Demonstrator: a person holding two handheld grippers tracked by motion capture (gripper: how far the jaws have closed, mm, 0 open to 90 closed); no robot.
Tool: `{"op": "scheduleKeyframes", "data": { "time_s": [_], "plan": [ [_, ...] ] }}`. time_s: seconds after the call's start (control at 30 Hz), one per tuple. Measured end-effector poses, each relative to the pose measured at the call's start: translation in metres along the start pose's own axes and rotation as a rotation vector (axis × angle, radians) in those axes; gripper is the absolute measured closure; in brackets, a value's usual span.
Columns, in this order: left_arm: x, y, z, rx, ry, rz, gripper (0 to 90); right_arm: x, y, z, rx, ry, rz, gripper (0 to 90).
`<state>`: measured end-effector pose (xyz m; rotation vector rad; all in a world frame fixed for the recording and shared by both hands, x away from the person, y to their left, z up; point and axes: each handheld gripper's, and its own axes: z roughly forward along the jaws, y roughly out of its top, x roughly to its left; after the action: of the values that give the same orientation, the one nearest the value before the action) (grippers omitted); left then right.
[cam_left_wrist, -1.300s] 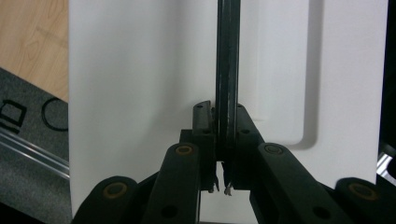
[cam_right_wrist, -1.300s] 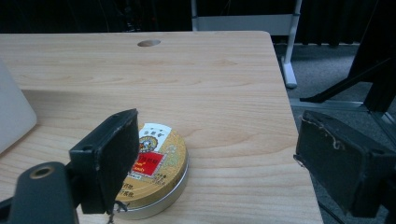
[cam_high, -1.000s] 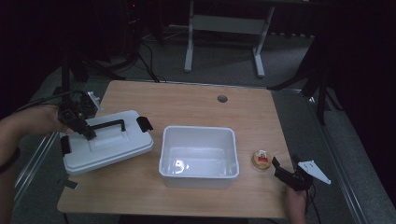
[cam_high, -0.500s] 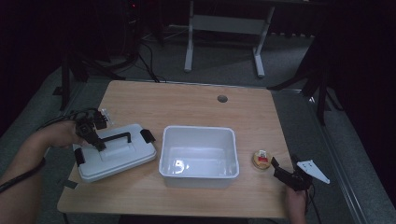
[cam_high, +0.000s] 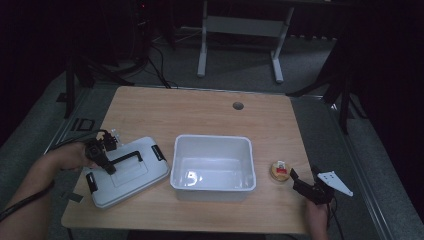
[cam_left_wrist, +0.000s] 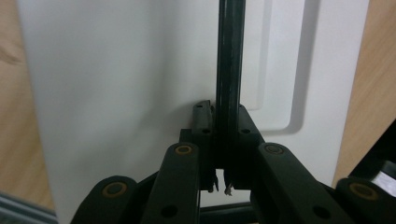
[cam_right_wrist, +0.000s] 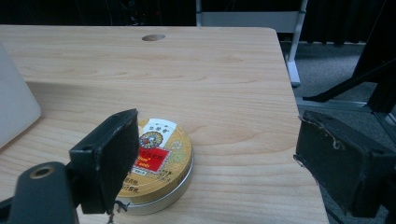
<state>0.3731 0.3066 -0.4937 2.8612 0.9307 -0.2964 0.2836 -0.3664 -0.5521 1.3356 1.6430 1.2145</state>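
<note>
A white lid (cam_high: 127, 172) with a black handle (cam_high: 129, 157) and black side clips lies flat on the left of the wooden table (cam_high: 200, 115). My left gripper (cam_high: 107, 167) is shut on that handle; in the left gripper view the handle bar (cam_left_wrist: 229, 70) runs up between the closed jaws over the lid's white top (cam_left_wrist: 116, 93). A white open bin (cam_high: 212, 189) stands at the centre, just right of the lid. A small round gold tin (cam_high: 280, 170) sits right of the bin. My right gripper (cam_high: 300, 182) is open just behind the tin (cam_right_wrist: 159, 163), touching nothing.
A round cable hole (cam_high: 238, 105) sits near the table's far edge. Beyond that edge stands a white frame (cam_high: 240, 30), with dark stands at the left (cam_high: 75, 75) and right (cam_high: 345, 85). The bin's corner (cam_right_wrist: 14, 107) shows in the right gripper view.
My left gripper has carried the lid by its handle toward the near edge and slightly right, closer to the bin. The right gripper and tin have not moved.
</note>
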Motion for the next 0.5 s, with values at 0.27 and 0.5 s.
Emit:
{"op": "scheduleKeyframes", "data": {
  "time_s": [0.27, 0.5],
  "plan": [
    [0.0026, -0.0024, -0.0015, -0.037, -0.013, -0.026, 77.8, 0.0, 0.0005, -0.0002, 0.014, 0.015, -0.002, 13.2],
    [0.006, -0.0021, -0.0028, -0.04, -0.041, -0.098, 50.3, -0.0093, 0.0016, -0.0054, 0.098, 0.072, -0.006, 13.1]
  ]
}}
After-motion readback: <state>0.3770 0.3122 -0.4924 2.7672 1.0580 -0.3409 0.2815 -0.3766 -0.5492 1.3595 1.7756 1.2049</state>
